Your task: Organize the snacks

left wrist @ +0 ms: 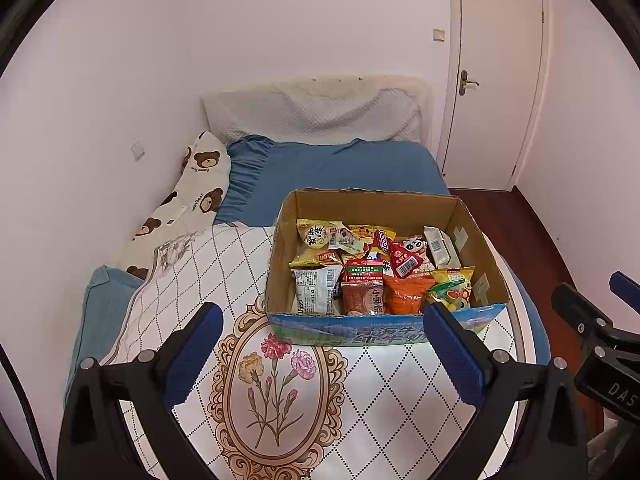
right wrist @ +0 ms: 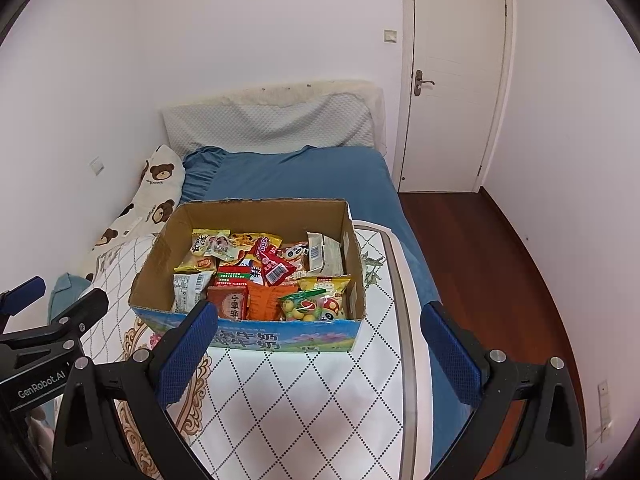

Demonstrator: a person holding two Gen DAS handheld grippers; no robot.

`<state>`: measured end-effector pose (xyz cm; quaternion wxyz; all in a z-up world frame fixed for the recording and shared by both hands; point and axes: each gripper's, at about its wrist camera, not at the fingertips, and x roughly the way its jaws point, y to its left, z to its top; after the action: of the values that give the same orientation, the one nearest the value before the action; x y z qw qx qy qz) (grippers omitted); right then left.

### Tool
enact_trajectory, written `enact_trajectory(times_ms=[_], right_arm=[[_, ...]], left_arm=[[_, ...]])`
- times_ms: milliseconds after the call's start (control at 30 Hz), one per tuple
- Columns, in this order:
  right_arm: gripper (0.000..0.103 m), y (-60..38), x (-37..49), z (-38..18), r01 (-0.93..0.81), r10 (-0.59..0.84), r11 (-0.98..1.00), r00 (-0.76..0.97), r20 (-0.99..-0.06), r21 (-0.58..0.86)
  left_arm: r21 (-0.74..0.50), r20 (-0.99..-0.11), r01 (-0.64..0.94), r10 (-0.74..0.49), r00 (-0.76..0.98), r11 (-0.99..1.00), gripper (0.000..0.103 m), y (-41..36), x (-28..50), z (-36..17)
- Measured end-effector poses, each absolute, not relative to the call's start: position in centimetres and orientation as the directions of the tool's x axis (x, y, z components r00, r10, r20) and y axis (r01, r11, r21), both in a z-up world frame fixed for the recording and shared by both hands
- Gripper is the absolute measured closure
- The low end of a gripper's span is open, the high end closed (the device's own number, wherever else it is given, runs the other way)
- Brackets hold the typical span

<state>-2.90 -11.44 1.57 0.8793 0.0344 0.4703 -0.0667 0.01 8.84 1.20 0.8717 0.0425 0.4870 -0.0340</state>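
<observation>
Now both hand-held grippers, left (left wrist: 323, 354) and right (right wrist: 318, 350), hover spread wide and empty. They face the cardboard box (right wrist: 256, 334) of snack packets (right wrist: 276, 276) on the bed (right wrist: 304, 176), ready to reach in.

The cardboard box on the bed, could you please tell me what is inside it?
The cardboard box holds a loose pile of snack packets, among them an orange bag, a brown packet and a white packet. Whatever lies beneath the top layer, and the box floor, is covered.
</observation>
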Motion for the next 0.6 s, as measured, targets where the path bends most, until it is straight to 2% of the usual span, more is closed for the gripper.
enact_trajectory(times_ms=[600], right_arm=[[0.000,-11.52,-3.12,1.68,0.149,-0.080,0.989,0.551,-0.830,0.003]], left_arm=[[0.041,-0.851,0.101,-0.019,0.526,0.994,0.000,8.87,-0.20,1.27]])
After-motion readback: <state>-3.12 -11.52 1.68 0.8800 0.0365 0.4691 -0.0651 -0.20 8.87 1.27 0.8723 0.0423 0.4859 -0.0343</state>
